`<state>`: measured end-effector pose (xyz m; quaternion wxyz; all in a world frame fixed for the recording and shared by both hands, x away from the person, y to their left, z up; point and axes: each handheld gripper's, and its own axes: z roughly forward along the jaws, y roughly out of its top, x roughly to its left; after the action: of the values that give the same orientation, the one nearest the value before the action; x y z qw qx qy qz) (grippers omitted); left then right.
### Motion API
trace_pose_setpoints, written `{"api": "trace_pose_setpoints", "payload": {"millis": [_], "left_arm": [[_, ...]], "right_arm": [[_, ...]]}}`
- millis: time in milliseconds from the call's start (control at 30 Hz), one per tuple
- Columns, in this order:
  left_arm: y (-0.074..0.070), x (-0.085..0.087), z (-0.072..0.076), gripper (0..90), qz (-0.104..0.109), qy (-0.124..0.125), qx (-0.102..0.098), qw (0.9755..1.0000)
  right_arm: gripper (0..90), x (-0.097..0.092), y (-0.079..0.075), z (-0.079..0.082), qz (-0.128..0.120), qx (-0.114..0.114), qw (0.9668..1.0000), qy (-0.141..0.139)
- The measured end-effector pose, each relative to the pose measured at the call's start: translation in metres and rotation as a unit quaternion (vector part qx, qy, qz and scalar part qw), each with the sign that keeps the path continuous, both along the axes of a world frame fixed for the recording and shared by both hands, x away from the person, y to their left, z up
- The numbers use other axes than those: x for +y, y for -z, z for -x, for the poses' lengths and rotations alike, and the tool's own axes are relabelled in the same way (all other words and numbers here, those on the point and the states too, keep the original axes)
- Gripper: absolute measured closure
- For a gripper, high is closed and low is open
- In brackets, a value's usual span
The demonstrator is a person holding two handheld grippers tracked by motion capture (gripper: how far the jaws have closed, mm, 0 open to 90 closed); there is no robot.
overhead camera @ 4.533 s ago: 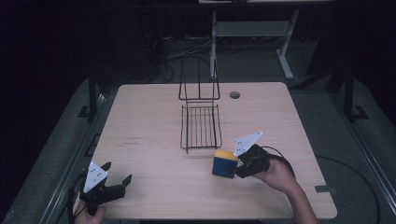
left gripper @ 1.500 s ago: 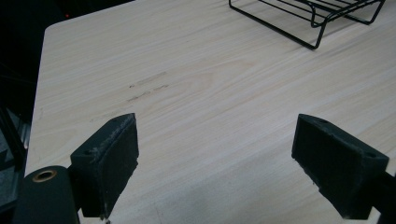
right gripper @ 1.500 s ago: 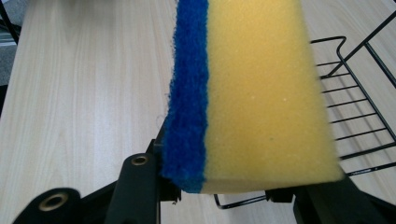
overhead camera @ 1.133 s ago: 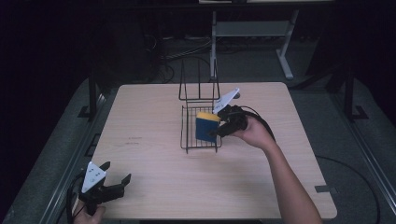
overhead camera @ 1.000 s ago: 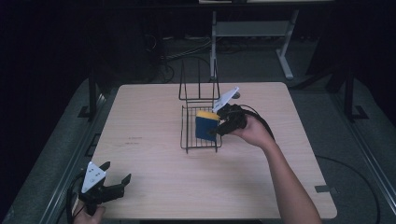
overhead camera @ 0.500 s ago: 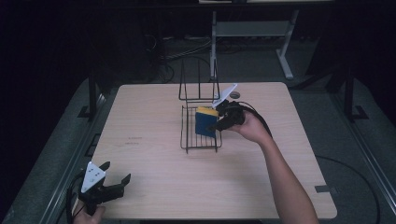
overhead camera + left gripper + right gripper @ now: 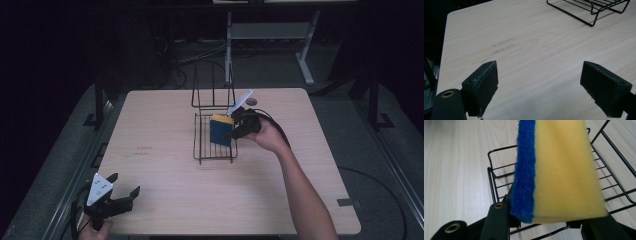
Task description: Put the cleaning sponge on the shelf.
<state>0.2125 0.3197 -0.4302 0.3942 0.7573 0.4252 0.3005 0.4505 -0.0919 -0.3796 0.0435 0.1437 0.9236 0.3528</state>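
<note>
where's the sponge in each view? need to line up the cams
High view: sponge sits just right of centre, blue face showing, over the wire rack, held by the right gripper.
Left gripper view: no sponge to place here; a corner of the rack is at top right, with the open left gripper low in the picture.
Right gripper view: sponge fills the centre, clamped above the rack.
Shared landmark: the black wire rack.
</note>
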Motion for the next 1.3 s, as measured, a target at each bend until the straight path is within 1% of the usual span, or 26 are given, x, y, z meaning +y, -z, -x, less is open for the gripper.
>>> {"api": "trace_pose_setpoints", "payload": {"millis": [33, 100, 267, 333, 400, 533, 633, 767, 833, 867, 933, 1000, 1067, 1100, 1167, 1233, 1300], "left_arm": [[0.0, 0.0, 0.0, 14.1, 0.0, 0.0, 0.0, 1.0], [0.0, 0.0, 0.0, 14.1, 0.0, 0.0, 0.0, 1.0], [0.0, 0.0, 0.0, 14.1, -0.001, 0.002, 0.0, 1.0], [0.0, 0.0, 0.0, 14.1, -0.001, 0.0, -0.002, 1.0], [0.0, 0.001, 0.0, 14.1, -0.001, -0.001, -0.001, 1.0], [0.0, 0.001, 0.0, 14.1, -0.002, 0.0, -0.001, 1.0], [-0.001, 0.001, 0.0, 14.1, -0.002, 0.0, -0.001, 1.0], [-0.001, 0.001, 0.0, 14.1, -0.001, 0.0, -0.001, 1.0], [-0.001, 0.001, 0.0, 14.1, -0.002, 0.001, -0.001, 1.0], [-0.001, 0.001, 0.001, 14.1, -0.002, 0.001, -0.002, 1.0], [-0.001, 0.002, 0.0, 14.1, -0.001, 0.0, 0.0, 1.0], [-0.001, 0.002, 0.0, 14.1, -0.001, -0.001, 0.0, 1.0], [-0.001, 0.001, 0.001, 14.1, -0.002, 0.0, -0.002, 1.0], [-0.001, 0.001, 0.001, 14.1, -0.002, 0.0, -0.002, 1.0], [-0.001, 0.001, 0.0, 14.1, -0.001, 0.0, -0.002, 1.0], [-0.001, 0.001, 0.0, 14.1, -0.001, 0.0, -0.001, 1.0], [-0.001, 0.001, 0.001, 14.1, -0.002, 0.0, -0.001, 1.0]], "right_arm": [[56.4, 0.0, 0.0, 0.0, 0.001, 0.004, 1.0, 0.002], [56.5, 0.0, 0.001, -0.001, 0.0, 0.002, 1.0, 0.001], [56.5, 0.0, 0.007, -0.005, 0.005, 0.009, 0.9999, 0.008], [56.4, 0.001, 0.009, -0.006, 0.005, 0.011, 0.9999, 0.005], [56.5, 0.002, 0.01, -0.007, 0.005, 0.008, 0.9999, 0.004], [56.4, 0.005, 0.015, -0.009, 0.006, 0.012, 0.9999, 0.003], [56.3, 0.005, 0.016, -0.011, -0.002, 0.018, 0.9998, 0.005], [56.0, 0.005, 0.015, -0.01, 0.002, 0.016, 0.9999, 0.004], [53.8, 0.005, 0.015, -0.01, 0.003, 0.015, 0.9999, 0.005], [51.5, 0.005, 0.016, -0.01, 0.005, 0.016, 0.9998, 0.006], [49.8, 0.007, 0.016, -0.009, 0.013, 0.016, 0.9998, 0.008], [48.3, 0.007, 0.015, -0.009, 0.008, 0.019, 0.9997, 0.014], [44.1, 0.006, 0.014, -0.009, 0.004, 0.023, 0.9996, 0.015], [44.1, 0.006, 0.014, -0.009, 0.004, 0.023, 0.9996, 0.015], [39.7, 0.006, 0.014, -0.009, 0.005, 0.024, 0.9995, 0.02], [39.5, 0.005, 0.014, -0.009, 0.007, 0.021, 0.9996, 0.02], [38.1, 0.005, 0.014, -0.008, 0.004, 0.026, 0.9994, 0.021]]}}
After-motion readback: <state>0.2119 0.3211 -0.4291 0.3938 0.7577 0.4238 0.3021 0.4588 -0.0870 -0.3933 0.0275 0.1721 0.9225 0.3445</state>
